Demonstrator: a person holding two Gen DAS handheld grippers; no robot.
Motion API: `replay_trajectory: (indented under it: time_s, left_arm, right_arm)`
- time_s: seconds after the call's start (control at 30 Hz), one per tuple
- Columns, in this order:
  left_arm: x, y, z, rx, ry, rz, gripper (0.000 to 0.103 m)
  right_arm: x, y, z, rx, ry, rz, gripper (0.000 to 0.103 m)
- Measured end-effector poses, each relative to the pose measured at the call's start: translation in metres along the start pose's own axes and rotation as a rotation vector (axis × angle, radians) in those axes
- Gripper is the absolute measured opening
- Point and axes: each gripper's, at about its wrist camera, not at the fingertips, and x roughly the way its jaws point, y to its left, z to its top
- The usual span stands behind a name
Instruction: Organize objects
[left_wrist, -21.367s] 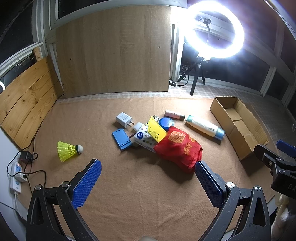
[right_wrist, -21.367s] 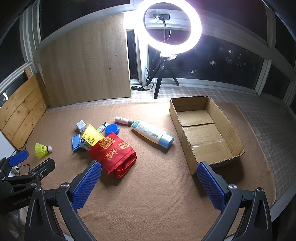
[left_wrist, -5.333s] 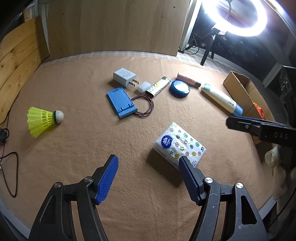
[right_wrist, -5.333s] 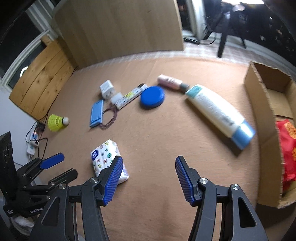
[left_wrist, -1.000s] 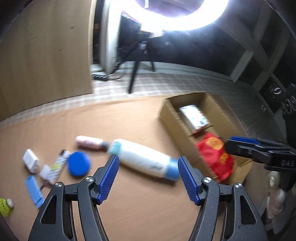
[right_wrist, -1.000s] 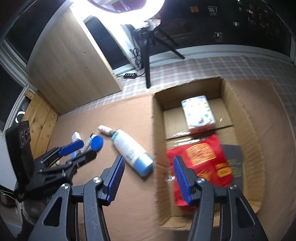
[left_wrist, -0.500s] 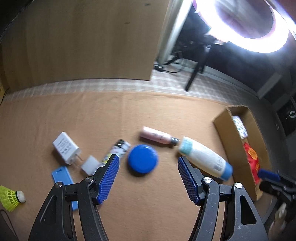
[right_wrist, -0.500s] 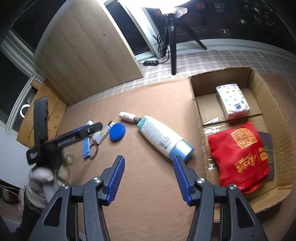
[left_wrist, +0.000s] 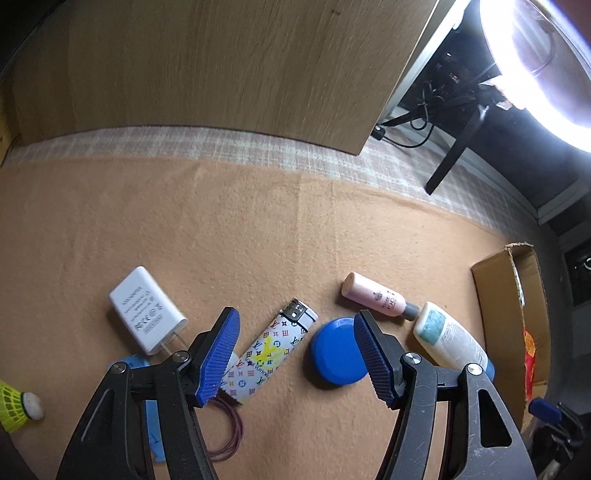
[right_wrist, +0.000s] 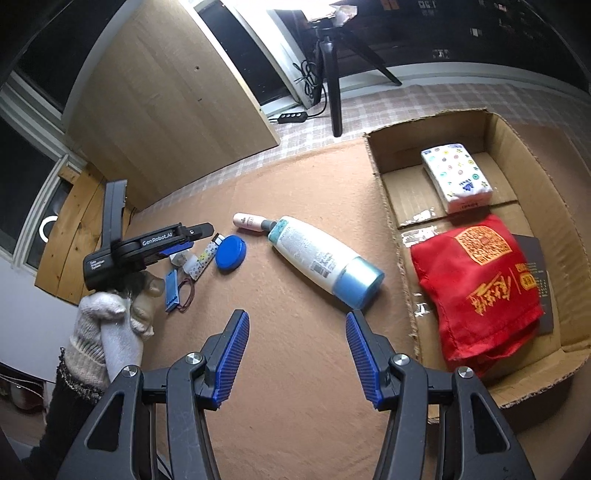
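Observation:
My left gripper (left_wrist: 295, 317) is open and hangs low over the brown mat, with the patterned lighter (left_wrist: 273, 350) and the blue round tin (left_wrist: 334, 354) lying between its fingers, untouched. A pink small bottle (left_wrist: 376, 299) and a white bottle with a blue cap (left_wrist: 450, 343) lie to the right. My right gripper (right_wrist: 295, 325) is open and empty, just short of the white bottle (right_wrist: 321, 258). The cardboard box (right_wrist: 391, 206) at the right holds a tissue pack (right_wrist: 456, 177) and a red bag (right_wrist: 476, 284).
A white charger (left_wrist: 146, 314), a blue stand (left_wrist: 153, 424), hair ties (left_wrist: 225, 435) and a yellow shuttlecock (left_wrist: 14, 404) lie left of the lighter. A gloved hand (right_wrist: 110, 321) holds the left gripper. A wooden board (left_wrist: 221, 74) and a ring-light tripod (left_wrist: 454, 158) stand behind the mat.
My left gripper has swung left, away from the box, and come down over the lighter and blue tin. The right gripper has shifted slightly left from the box toward the white bottle.

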Motion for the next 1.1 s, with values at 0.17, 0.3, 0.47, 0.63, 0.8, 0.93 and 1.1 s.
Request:
replay_trajectory:
  time_s: [0.17,0.3,0.47,0.63,0.8,0.93,1.1]
  left_arm:
    - [0.016,-0.002,0.002,-0.024,0.032,-0.027,0.068]
    - [0.027,-0.006,0.0,-0.018,0.054,-0.024,0.067]
    - [0.029,-0.012,-0.01,0.004,0.046,-0.012,0.058]
    - [0.024,-0.021,-0.028,0.047,0.031,-0.014,0.054]
    - [0.02,-0.036,-0.05,0.098,0.022,-0.039,0.053]
    - [0.015,-0.048,-0.075,0.153,0.014,-0.032,0.041]
    - [0.008,-0.057,-0.099,0.215,0.009,-0.009,0.04]
  right_arm:
    - [-0.005,-0.008,-0.004,0.016,-0.002,-0.018,0.051]
    - [-0.009,-0.013,-0.006,0.021,-0.002,-0.025,0.051]
    - [-0.008,-0.013,-0.008,0.017,0.005,-0.023,0.051]
    - [-0.002,-0.007,-0.01,0.002,0.015,-0.012,0.051]
    - [0.003,0.004,-0.012,-0.023,0.029,0.001,0.051]
    - [0.005,0.009,-0.014,-0.035,0.035,0.01,0.051]
    - [0.009,0.01,-0.018,-0.036,0.042,0.016,0.051]
